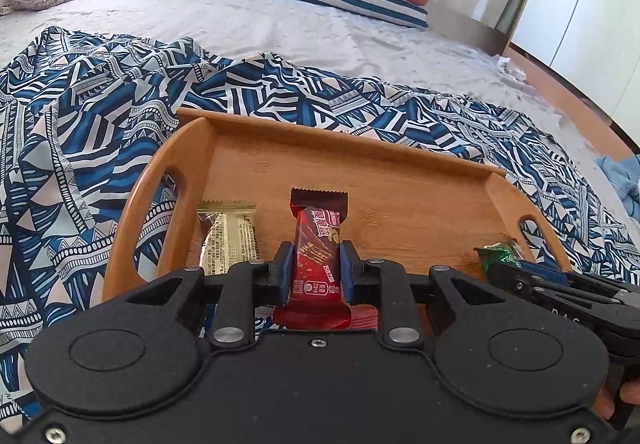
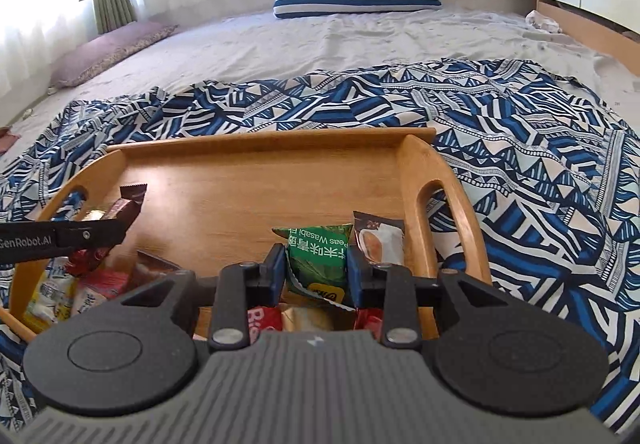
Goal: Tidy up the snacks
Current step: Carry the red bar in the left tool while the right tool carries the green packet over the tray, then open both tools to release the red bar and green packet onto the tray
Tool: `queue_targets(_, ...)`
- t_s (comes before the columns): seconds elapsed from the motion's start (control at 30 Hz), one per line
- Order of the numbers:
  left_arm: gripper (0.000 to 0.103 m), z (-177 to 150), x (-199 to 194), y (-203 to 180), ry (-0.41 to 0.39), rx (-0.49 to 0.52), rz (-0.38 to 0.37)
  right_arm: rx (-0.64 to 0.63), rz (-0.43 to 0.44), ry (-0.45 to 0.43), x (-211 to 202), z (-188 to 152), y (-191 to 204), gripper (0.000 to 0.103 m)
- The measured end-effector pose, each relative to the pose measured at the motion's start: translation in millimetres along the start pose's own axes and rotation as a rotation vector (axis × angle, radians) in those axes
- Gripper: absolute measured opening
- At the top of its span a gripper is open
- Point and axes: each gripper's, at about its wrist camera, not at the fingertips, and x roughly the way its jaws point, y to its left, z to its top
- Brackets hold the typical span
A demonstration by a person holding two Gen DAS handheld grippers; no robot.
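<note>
Each claw grips one snack over the wooden tray (image 1: 360, 159): left claw (image 1: 315, 262) the red bar (image 1: 316, 244), right claw (image 2: 316, 264) the wasabi peas packet (image 2: 318, 256); few packets laid out, a pile remains.

Both wrist cams sit close behind their tools, angled down over the wooden tray (image 1: 360, 159) (image 2: 256, 147) on the bed (image 1: 248, 19) (image 2: 360, 35), facing the pillows; each sees the other tool

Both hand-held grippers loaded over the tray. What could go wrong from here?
1. The left hand-held gripper pinches the red snack bar mid-wrapper; it may slip or crush.
2. The green wasabi peas packet in the right hand-held gripper could land on the snack beside it.
3. The wooden tray sits on rumpled patterned cloth and may tilt.
</note>
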Motion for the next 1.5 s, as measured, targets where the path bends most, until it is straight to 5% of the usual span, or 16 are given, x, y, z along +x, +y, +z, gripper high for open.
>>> queue_targets(0.8, 0.024, -3, 1, -5, 0.028, 0.056, 0.030, 0.000, 0.000, -0.021, -4, -2, -1, 0.045)
queue_targets(1.17, 0.049, -6, -25, -9, 0.009, 0.085, 0.018, -0.059, 0.004, -0.046, -25, -1, 7, 0.046)
queue_targets(1.33, 0.073, -11, -46, -13, -0.005, 0.110, -0.002, -0.093, 0.023, -0.060, -41, -2, 11, 0.057)
queue_targets(1.5, 0.085, -21, -71, -15, -0.021, 0.134, -0.027, -0.118, 0.044, -0.083, -60, -7, 16, 0.063)
